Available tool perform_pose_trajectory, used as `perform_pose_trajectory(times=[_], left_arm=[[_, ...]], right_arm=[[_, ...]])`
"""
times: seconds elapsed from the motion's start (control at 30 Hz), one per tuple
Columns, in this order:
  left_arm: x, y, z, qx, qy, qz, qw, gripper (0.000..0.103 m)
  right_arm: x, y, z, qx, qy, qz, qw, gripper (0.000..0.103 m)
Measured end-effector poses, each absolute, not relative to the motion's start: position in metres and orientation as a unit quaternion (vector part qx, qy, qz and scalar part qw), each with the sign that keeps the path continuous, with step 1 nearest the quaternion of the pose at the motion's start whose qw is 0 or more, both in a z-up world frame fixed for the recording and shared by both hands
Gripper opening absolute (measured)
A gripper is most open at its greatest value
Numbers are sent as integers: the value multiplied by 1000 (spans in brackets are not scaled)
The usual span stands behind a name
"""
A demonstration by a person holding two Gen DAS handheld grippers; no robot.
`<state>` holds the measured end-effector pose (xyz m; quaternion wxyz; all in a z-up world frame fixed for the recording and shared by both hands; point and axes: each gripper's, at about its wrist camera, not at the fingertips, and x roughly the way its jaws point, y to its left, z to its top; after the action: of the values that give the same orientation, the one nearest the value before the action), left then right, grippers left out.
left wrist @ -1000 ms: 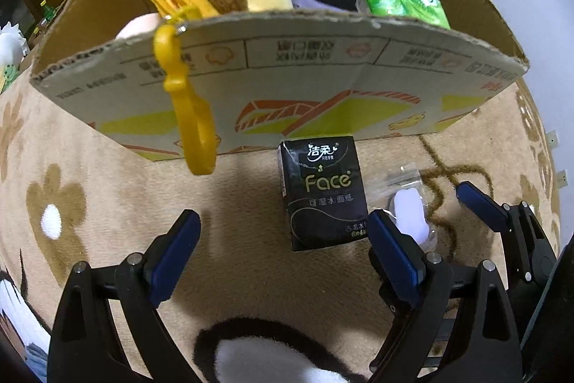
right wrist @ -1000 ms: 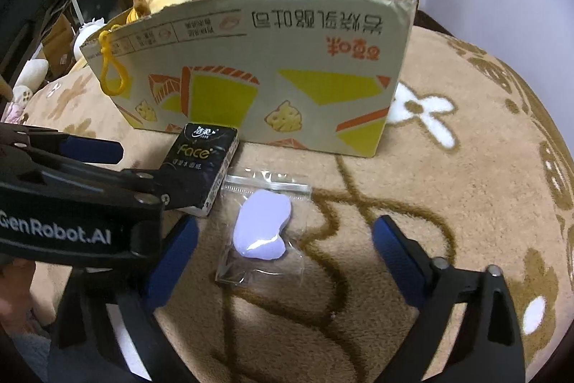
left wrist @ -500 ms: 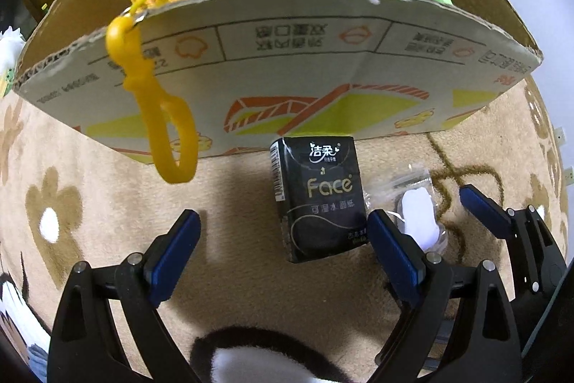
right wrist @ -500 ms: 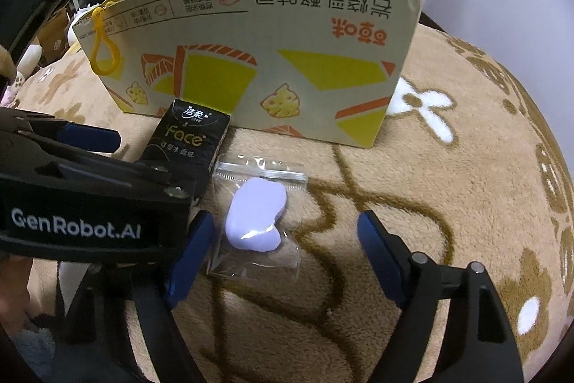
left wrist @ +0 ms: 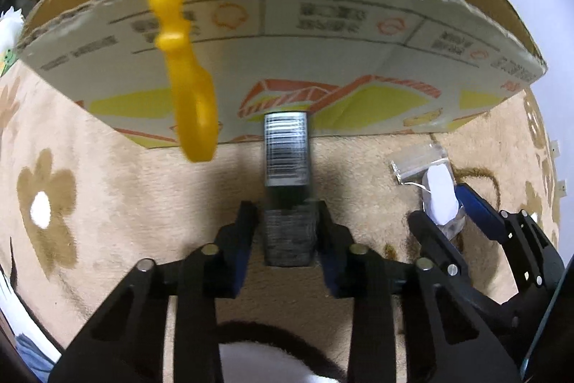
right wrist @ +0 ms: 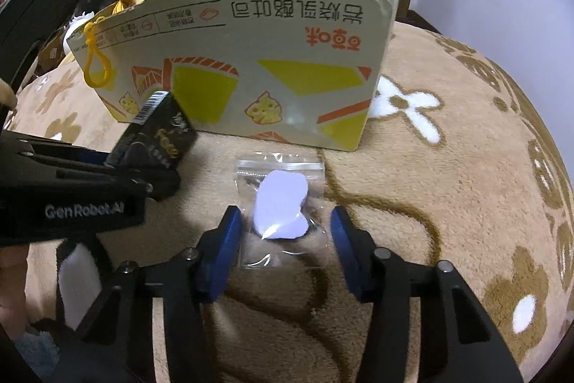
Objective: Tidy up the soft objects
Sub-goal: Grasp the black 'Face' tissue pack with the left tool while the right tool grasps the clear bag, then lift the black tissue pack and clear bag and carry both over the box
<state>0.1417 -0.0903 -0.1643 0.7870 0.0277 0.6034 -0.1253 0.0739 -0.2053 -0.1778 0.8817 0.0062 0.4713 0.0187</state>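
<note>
Moved since earlier: tissue pack (left wrist: 286,164), flat before, was tipped on edge, barcode up.
Left gripper (left wrist: 287,228): closing, pinching the pack just before the cardboard box (left wrist: 272,52).
Right gripper (right wrist: 283,236): closing around the bagged lilac sponge (right wrist: 281,205), pads not touching.
Sponge: near the box front, on the blanket (right wrist: 466,167).

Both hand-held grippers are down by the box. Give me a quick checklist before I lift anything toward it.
1. Left hand-held gripper clamped on black tissue pack: ok.
2. Right hand-held gripper pressing the bagged purple piece: not ok, jaws closing, pads apart from it.
3. Cardboard box top open: ok.
4. Free room inside the box: cannot tell.
5. Yellow clip hangs over the front wall near the lift path: not ok.
</note>
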Motion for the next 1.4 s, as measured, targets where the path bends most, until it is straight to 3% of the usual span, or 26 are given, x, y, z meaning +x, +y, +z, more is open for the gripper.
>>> perform_pose_trajectory(times=[0.13, 0.53, 1.1, 1.4], left_arm=[[137, -87, -162, 22, 599, -124, 791, 20], [105, -72, -124, 29, 560, -107, 821, 20], [56, -54, -32, 45, 380, -84, 920, 20], [60, -53, -8, 37, 328, -90, 940, 20]], right_arm=[[74, -209, -176, 12, 468, 20, 883, 49], [58, -214, -144, 20, 417, 21, 908, 48], [32, -223, -55, 39, 286, 24, 957, 48], [44, -215, -33, 24, 249, 38, 968, 48]])
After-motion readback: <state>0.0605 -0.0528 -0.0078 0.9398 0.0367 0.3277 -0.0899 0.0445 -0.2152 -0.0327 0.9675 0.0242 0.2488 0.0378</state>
